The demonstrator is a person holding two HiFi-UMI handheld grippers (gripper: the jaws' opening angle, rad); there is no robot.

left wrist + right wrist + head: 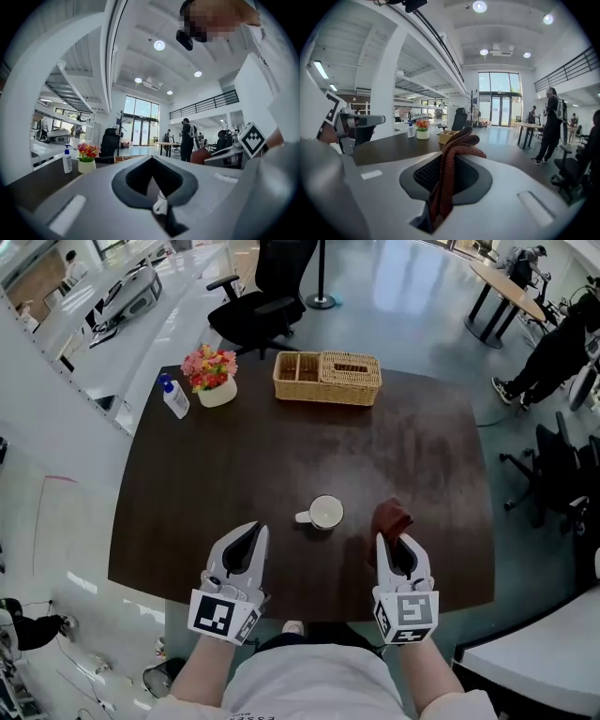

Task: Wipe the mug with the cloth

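Your left gripper (253, 531) hangs over the near edge of the table (225, 465), jaws drawn narrow with nothing clamped. A small pale shape shows low in the slit, and I cannot tell what it is. The mug (326, 512) stands upright ahead and to the right of it, empty-looking and white, its handle (303, 517) pointing left toward that gripper. Just right of the mug, apart from it, the dark red cloth (391, 517) bunches up out of your right gripper (394, 540), whose jaws are closed on it. That hand is nearer, so the wipe likely means carrying the cloth leftward onto the mug's right wall while you steady the handle side.
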